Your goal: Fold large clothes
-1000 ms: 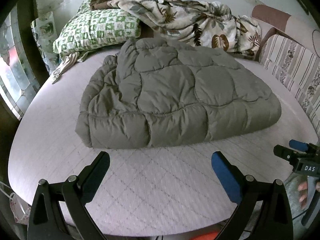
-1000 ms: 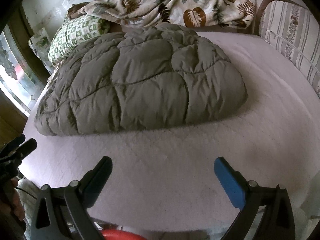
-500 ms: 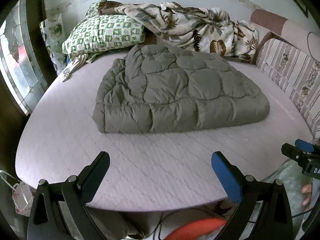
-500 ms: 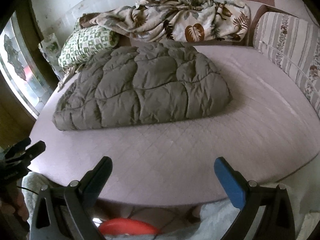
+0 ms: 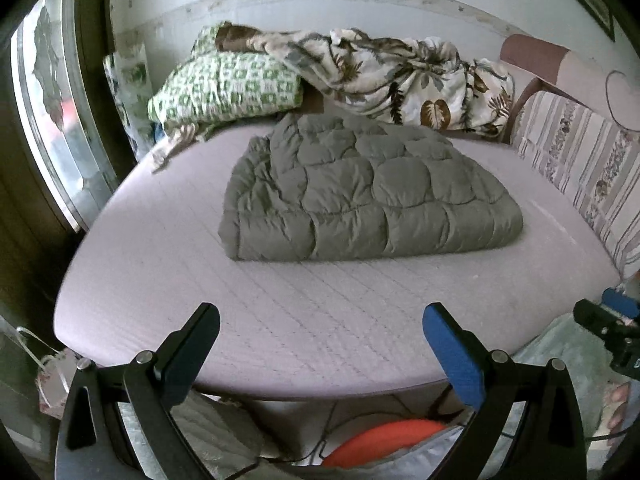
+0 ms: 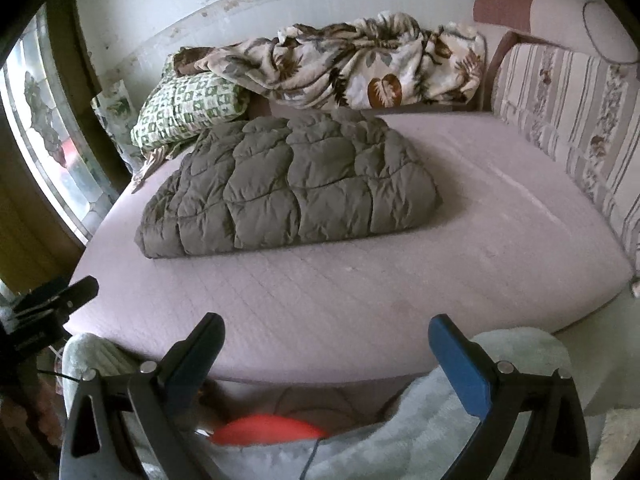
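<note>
Both tools are held back from the near edge of the bed, empty, their fingers spread wide apart. Left tool [image 5: 320, 334] hovers over the front of the pale pink mattress [image 5: 160, 280], one black finger and one blue, touching nothing. At the far left of its view stands a tall window [image 5: 52, 128] with patterned glass. Next along, at the head of the bed, lies a green-and-white checked pillow [image 5: 228, 90], and draped partly over it and running rightward is a crumpled leaf-print blanket [image 5: 404, 76]. Below these, in the middle of the mattress, rests the grey quilted garment [image 5: 368, 196], folded into a thick, puffy rectangle with its folded edge facing the camera. It lies well apart from either tool. On the right side a striped floral cushion [image 5: 580, 164] leans along the edge of the bed.

Right tool [image 6: 326, 338] likewise hangs over the mattress front with its fingers apart, the garment [image 6: 292, 192] lying a little left of centre in its view. An orange object [image 6: 268, 428] shows low between its fingers, too blurred to identify.
</note>
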The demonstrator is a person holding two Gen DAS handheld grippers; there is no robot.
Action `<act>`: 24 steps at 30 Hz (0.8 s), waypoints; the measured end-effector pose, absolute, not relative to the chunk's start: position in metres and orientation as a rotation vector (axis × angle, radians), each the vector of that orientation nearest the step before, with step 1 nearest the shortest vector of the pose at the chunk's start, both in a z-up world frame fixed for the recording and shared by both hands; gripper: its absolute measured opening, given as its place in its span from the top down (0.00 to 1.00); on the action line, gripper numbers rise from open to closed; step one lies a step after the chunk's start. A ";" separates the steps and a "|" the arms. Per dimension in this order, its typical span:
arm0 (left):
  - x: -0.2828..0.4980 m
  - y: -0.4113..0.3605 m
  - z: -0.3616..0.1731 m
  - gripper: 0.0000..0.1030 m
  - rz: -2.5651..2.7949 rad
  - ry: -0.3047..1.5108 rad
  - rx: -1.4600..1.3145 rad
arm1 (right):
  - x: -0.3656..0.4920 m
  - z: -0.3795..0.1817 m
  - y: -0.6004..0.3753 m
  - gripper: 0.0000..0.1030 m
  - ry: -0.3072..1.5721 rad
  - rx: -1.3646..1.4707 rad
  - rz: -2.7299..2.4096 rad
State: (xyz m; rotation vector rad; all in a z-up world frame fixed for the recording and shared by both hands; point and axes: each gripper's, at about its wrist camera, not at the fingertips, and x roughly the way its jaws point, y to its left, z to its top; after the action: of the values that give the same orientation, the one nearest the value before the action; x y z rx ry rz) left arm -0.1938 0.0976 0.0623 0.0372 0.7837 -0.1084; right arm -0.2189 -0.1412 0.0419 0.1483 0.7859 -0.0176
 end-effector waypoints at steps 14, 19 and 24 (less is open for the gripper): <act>-0.230 0.114 0.092 0.02 -0.048 0.626 -0.024 | -0.260 0.064 -0.135 0.00 0.717 0.159 -0.030; -0.229 0.115 0.087 0.02 -0.075 0.645 -0.049 | -0.261 0.065 -0.133 0.00 0.710 0.150 -0.034; -0.232 0.111 0.087 0.02 -0.073 0.640 -0.041 | -0.265 0.070 -0.131 0.00 0.682 0.111 -0.051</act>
State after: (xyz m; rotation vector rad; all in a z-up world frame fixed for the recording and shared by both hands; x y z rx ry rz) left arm -0.2317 0.1114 0.0874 -0.0407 0.6404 -0.0732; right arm -0.2649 -0.1306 0.0699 0.1113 0.6824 -0.0508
